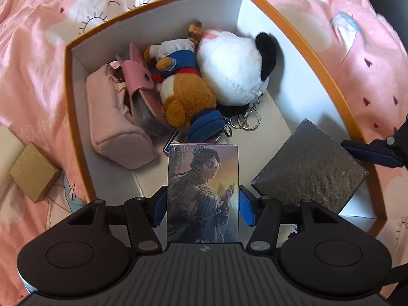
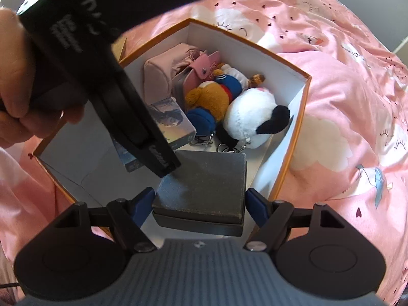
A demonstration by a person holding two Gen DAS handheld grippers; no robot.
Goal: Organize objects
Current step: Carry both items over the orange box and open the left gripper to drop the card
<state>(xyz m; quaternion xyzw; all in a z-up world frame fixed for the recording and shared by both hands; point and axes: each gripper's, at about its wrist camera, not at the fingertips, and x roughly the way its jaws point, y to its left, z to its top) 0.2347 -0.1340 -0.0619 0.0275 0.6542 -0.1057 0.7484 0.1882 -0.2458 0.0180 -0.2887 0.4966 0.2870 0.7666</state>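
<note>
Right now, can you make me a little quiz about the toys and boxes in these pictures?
1. True or false: the left gripper holds the picture card box.
2. What lies outside the orange box, on the pink blanket?
A. gold box
B. panda plush
C. pink pouch
3. Fill in: the grey box sits between the right gripper's ____.

Key: 1 true; 2 A; 3 fingers
</note>
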